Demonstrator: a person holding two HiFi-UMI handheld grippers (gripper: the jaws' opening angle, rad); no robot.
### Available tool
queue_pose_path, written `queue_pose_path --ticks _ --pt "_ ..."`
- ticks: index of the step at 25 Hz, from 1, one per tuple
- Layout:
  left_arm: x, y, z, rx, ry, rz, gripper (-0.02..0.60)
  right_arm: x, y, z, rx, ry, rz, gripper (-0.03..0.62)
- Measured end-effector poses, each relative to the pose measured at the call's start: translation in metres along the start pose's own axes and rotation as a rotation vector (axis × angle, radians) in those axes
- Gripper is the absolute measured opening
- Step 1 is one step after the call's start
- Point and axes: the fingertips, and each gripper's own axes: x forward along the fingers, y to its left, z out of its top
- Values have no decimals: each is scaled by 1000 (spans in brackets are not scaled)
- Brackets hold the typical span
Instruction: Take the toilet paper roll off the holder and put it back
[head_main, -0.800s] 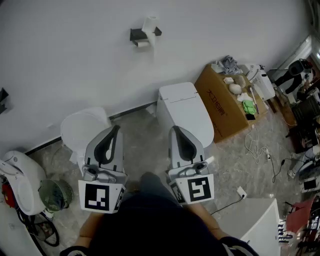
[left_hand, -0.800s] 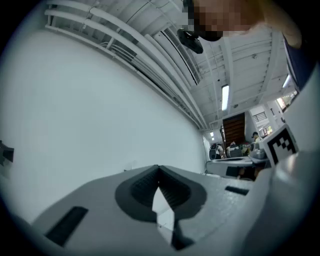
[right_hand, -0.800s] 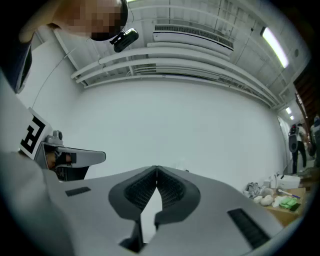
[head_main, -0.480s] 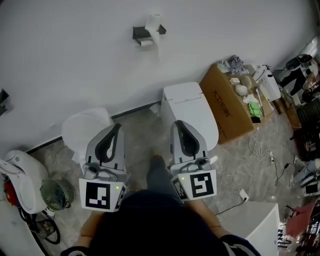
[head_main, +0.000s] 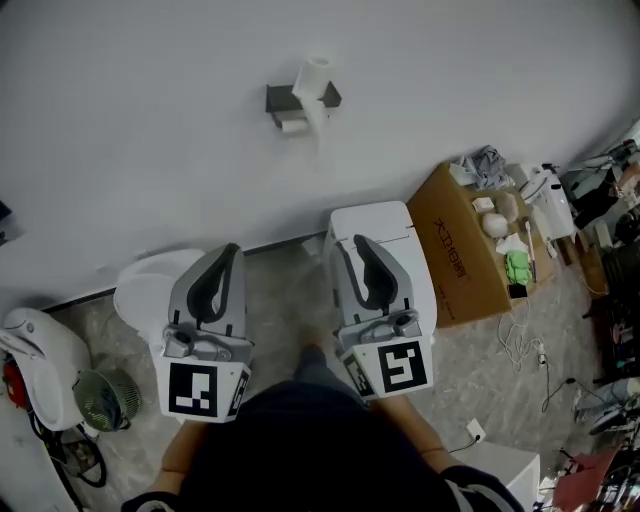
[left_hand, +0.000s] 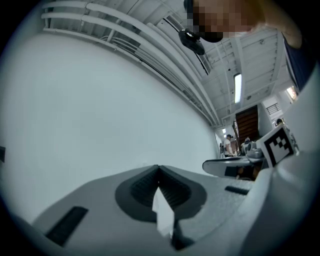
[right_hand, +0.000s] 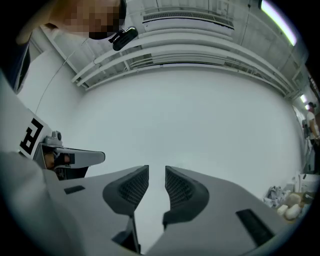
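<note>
The white toilet paper roll (head_main: 316, 79) sits on a dark holder (head_main: 284, 98) fixed to the white wall, with a strip of paper hanging down. Both grippers are held well below it, pointing toward the wall. My left gripper (head_main: 232, 251) has its jaws shut with nothing between them, its tips meeting in the left gripper view (left_hand: 159, 168). My right gripper (head_main: 352, 243) stands open by a narrow gap (right_hand: 157, 171) that holds nothing. Neither gripper view shows the roll, only bare wall.
A white toilet (head_main: 388, 262) stands against the wall below the holder, under the right gripper. A cardboard box (head_main: 462, 256) of odds and ends lies to its right. A round white bin (head_main: 145, 288), a small fan (head_main: 101, 397) and a white appliance (head_main: 34, 346) stand at the left.
The view has shifted toward the wall: holder and roll now sit lower and larger in the head view. Both grippers keep their jaws as before and stay side by side.
</note>
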Motion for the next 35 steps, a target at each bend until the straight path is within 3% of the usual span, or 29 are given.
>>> queue_pose_path --ticks 10,19,26,35 --pt "112 4 -10 7 24 95 2 90 -85 -15 20 17 99 137" --pt "179 -1 -20 15 33 180 2 141 -140 -33 41 16 182 138" --pt "201 -5 -37 13 65 224 2 162 -161 -49 58 32 230 139" --pt "195 9 -50 3 98 276 2 173 -154 -64 75 62 265 140"
